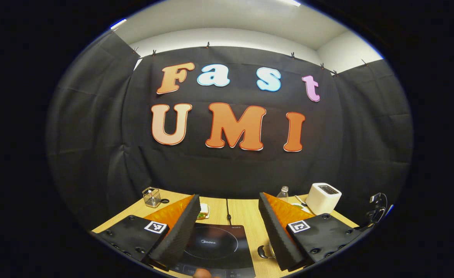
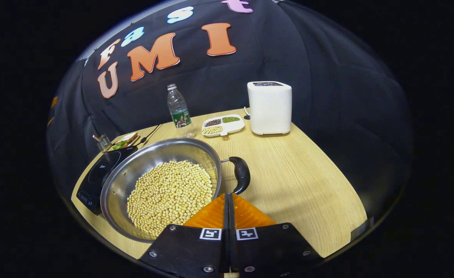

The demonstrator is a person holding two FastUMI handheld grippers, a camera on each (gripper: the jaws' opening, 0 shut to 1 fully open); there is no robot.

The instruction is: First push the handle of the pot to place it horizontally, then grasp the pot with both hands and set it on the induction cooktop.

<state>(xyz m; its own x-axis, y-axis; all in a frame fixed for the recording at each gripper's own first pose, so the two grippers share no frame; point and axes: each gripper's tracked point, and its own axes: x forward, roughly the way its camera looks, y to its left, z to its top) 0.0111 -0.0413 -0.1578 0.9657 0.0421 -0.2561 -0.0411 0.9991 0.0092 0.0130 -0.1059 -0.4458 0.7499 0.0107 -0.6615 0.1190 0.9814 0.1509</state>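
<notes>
Holding pale beans, the steel pot [image 2: 161,185] beside a black cooktop [image 2: 99,173].

In the left gripper view the induction cooktop [image 1: 215,245] is cut off at the bottom edge, and its left side is covered by the left gripper's [image 1: 228,227] near finger. The pot handle [image 1: 263,252] shows only as a dark curved tip beside the other finger, the pot itself hidden. A small rounded shape at the bottom edge is too cut off to identify. The contents of the wire basket [image 1: 152,197] are too small to tell.

In the right gripper view the pot [image 2: 161,189] overlaps the cooktop's right side, and the right gripper [image 2: 228,204] covers part of the pot's near rim. The food on the plate [image 2: 125,139] behind is too small to name.
</notes>
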